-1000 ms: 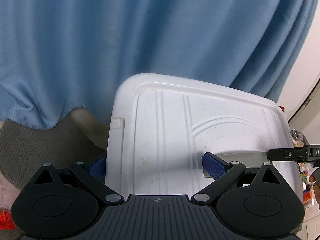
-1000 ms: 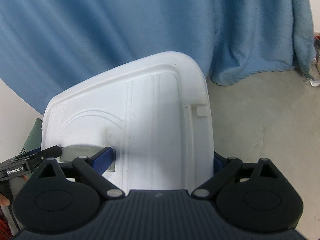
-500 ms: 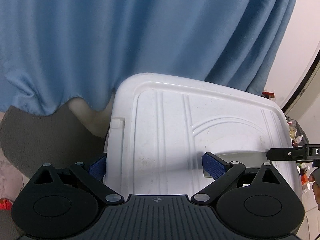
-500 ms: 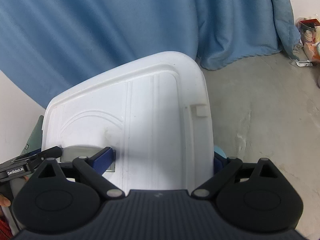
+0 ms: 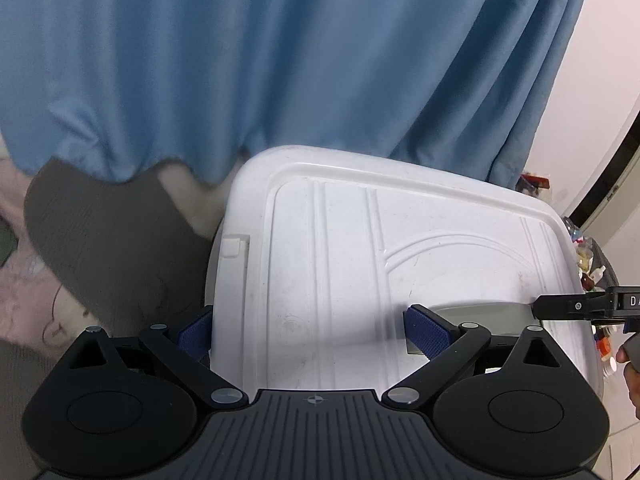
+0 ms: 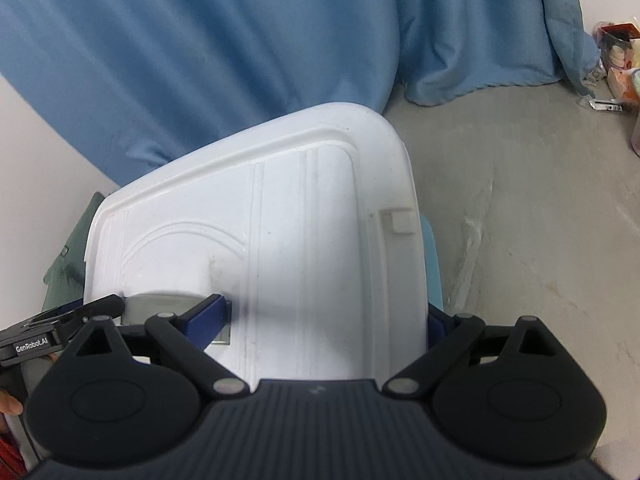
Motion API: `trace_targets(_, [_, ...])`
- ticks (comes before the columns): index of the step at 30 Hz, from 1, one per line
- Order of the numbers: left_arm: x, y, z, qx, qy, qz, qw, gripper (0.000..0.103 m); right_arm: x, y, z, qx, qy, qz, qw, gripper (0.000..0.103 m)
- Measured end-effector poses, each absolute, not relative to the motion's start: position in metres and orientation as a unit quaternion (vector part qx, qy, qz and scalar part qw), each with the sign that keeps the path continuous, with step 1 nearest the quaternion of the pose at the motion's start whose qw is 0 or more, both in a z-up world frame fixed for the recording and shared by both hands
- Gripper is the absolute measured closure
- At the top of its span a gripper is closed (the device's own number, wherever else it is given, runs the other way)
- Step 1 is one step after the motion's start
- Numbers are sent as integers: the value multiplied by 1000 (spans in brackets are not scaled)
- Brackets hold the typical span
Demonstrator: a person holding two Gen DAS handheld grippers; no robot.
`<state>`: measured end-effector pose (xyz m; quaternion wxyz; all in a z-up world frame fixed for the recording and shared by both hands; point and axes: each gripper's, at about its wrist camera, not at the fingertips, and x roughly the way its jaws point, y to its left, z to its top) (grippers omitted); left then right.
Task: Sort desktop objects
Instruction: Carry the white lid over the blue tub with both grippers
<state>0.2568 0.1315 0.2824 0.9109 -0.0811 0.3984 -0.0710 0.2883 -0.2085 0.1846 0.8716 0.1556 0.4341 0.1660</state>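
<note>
Both the left gripper (image 5: 314, 326) and right gripper (image 6: 324, 320) stay clamped on the white bin lid (image 5: 360, 272), one at each end. The blue curtain (image 5: 280, 60) has slid sideways since a second ago, with more concrete floor (image 6: 520, 220) showing.

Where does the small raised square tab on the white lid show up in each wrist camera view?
Left wrist: square tab on the white lid's left edge, left of centre.
Right wrist: tab on the lid's right edge, right of centre.
Shared landmark: blue curtain behind.
</note>
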Motion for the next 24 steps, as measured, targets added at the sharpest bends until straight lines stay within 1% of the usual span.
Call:
trace_targets(18, [84,115,245,-98,410,-40,906,4,170,-214,141,146,455,186,859,7])
trace_targets(24, [38,123,238,-96,404,-37,909,4,115,-205,143,143,450,189,861,7])
